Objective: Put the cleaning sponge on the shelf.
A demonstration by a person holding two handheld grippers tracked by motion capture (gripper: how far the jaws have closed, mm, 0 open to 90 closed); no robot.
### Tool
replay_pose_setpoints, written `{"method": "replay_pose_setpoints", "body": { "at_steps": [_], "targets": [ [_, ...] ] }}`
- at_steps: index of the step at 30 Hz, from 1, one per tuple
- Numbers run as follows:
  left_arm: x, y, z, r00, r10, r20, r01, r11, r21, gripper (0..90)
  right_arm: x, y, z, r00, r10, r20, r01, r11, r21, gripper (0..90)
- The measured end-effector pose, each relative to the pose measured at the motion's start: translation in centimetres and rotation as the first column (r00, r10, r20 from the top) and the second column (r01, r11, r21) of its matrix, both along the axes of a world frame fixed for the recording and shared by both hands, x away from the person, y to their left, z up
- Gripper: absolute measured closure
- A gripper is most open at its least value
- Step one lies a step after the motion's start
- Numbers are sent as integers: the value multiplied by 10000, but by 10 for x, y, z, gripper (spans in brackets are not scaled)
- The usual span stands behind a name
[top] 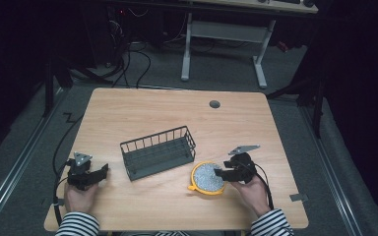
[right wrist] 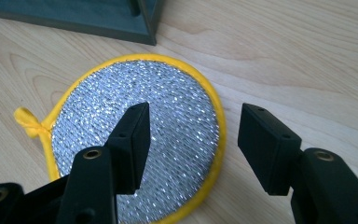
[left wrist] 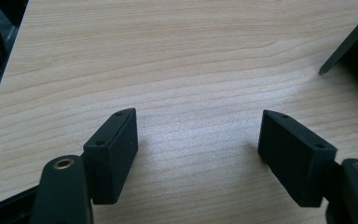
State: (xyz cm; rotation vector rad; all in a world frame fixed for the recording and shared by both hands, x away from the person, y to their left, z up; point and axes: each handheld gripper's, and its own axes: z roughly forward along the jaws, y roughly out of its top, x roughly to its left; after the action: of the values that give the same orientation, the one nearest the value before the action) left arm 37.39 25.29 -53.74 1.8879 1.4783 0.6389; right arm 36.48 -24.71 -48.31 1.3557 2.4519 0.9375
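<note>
Your right gripper (right wrist: pixel 193 144) hangs with its jaws apart over the near edge of a round silver pot holder (right wrist: pixel 140 135) with yellow trim, one jaw above the shiny weave, the other just past its rim over bare wood; its yellow loop (right wrist: pixel 28 122) sticks out to the side. Your left gripper (left wrist: pixel 198 149) sits low with its jaws spread wide and only the wooden table (left wrist: pixel 168 56) between them. Beyond both pairs of jaws stands a dark wire basket (top: pixel 158 152), a corner of it just past the pot holder.
</note>
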Motion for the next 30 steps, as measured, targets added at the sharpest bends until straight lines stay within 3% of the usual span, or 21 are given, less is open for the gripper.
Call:
{"method": "replay_pose_setpoints", "body": {
  "at_steps": [6, 13, 16, 20, 22, 26, 30],
  "targets": [
    [0, 0, 0, 10000, -19, -5, 19, 10000, 2, 285, 11, 12, -8, 9982, -3, -599, -15, 9995, -301, 428],
    [0, 0, 0, 10000, -48, -14, 48, 10000, 8, 280, 18, 11, -16, 9926, -49, -1212, 19, 9997, -249, 428],
    [0, 0, 0, 10000, -44, -11, 44, 10000, 6, 280, 19, 11, -17, 9900, 113, -1403, -137, 9998, -163, 492],
    [0, 0, 0, 10000, -41, -13, 41, 10000, 5, 280, 18, 12, -17, 9919, 324, -1230, -349, 9992, -186, 589],
    [0, 0, 0, 10000, -39, -13, 39, 10000, 7, 280, 18, 11, -16, 9916, 589, -1148, -611, 9980, -157, 697],
    [0, 0, 0, 10000, -35, -12, 35, 10000, 8, 280, 18, 11, -15, 9915, 808, -1024, -824, 9965, -118, 767],
    [0, 0, 0, 10000, -31, -13, 31, 10000, 11, 280, 17, 10, -14, 9917, 843, -967, -847, 9964, -2, 781]
  ]
}}
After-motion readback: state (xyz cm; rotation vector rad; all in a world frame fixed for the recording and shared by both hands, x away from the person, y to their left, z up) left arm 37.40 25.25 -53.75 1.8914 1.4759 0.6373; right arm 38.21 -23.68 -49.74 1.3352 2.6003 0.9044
